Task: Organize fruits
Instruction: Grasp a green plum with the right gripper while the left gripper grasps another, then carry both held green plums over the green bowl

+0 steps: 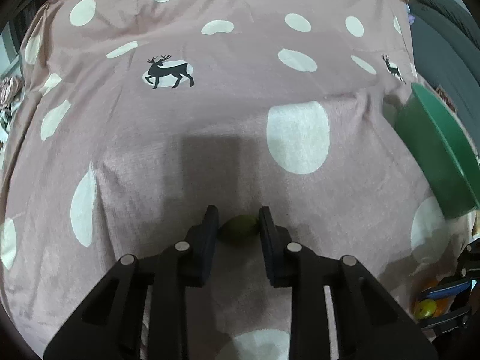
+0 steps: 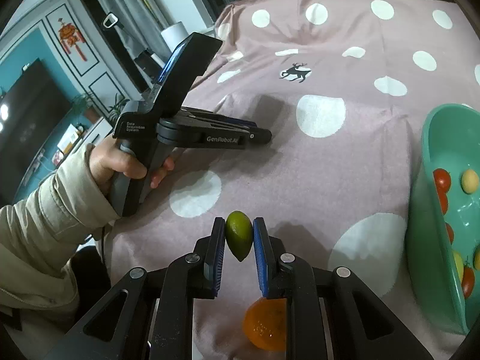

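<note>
1. Green and oval, a lime (image 2: 238,235) is clamped between the blue-padded fingers of the right gripper (image 2: 239,244), held on end above the cloth.
2. An orange (image 2: 265,324) lies on the cloth directly beneath that gripper, partly hidden by its frame.
3. A second green fruit (image 1: 240,229) is seen between the black fingers of the left gripper (image 1: 238,225); both fingers appear to press against its sides, and it is in shadow low over the cloth.
4. In the right wrist view, the left gripper (image 2: 261,135) is seen from the side, held by a hand (image 2: 120,165) in a beige sleeve, with its tip near the cloth.
5. A teal bowl (image 2: 426,210) stands at the right edge of the cloth, well apart from both held fruits; in the left wrist view the bowl (image 1: 432,144) appears dark green.
6. Red tomatoes (image 2: 442,180) and small yellow fruits (image 2: 469,181) are held inside the bowl.
7. A pink cloth (image 2: 330,180) with cream dots and small black deer prints covers the whole surface.
8. A television (image 2: 27,120) and teal wall are seen at far left.
</note>
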`<state>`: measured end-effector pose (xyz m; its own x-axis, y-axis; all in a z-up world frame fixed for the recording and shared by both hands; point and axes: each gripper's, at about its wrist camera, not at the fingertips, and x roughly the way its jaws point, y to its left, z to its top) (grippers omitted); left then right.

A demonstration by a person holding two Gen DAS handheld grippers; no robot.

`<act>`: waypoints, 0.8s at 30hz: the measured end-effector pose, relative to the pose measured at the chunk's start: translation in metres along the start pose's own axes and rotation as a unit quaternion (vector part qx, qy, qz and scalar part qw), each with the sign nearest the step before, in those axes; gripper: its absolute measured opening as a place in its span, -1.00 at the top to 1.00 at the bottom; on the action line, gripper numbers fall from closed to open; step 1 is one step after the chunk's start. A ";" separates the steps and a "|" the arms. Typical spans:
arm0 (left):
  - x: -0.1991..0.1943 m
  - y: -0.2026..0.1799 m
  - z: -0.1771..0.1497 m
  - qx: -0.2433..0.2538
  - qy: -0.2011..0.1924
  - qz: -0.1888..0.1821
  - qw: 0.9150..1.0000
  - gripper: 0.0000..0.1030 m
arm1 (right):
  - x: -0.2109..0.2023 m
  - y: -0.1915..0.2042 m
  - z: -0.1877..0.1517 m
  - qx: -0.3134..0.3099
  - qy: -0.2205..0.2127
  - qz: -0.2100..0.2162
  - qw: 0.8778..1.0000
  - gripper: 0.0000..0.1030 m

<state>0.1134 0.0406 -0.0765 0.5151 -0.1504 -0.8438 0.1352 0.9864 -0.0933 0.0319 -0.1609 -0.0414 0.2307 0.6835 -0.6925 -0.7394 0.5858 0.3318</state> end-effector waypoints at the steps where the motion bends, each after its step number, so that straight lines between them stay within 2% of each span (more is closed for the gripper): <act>1: -0.001 -0.001 -0.001 -0.001 -0.001 0.001 1.000 0.49 | -0.001 0.000 0.000 0.000 -0.001 0.000 1.000 0.61; 9: -0.015 -0.007 -0.014 -0.020 -0.010 -0.024 0.999 0.50 | -0.003 -0.008 0.001 0.013 -0.008 -0.005 1.000 0.61; 15: -0.041 -0.020 -0.023 -0.025 -0.037 -0.052 0.998 0.50 | -0.007 -0.008 0.000 0.015 -0.016 -0.009 1.000 0.61; 24: -0.067 -0.039 -0.033 -0.025 -0.051 -0.065 0.996 0.50 | -0.021 -0.005 0.000 0.014 -0.035 -0.017 0.999 0.61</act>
<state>0.0458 0.0142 -0.0340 0.5799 -0.2813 -0.7646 0.1661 0.9596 -0.2270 0.0307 -0.1783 -0.0280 0.2995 0.6919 -0.6570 -0.7132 0.6198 0.3276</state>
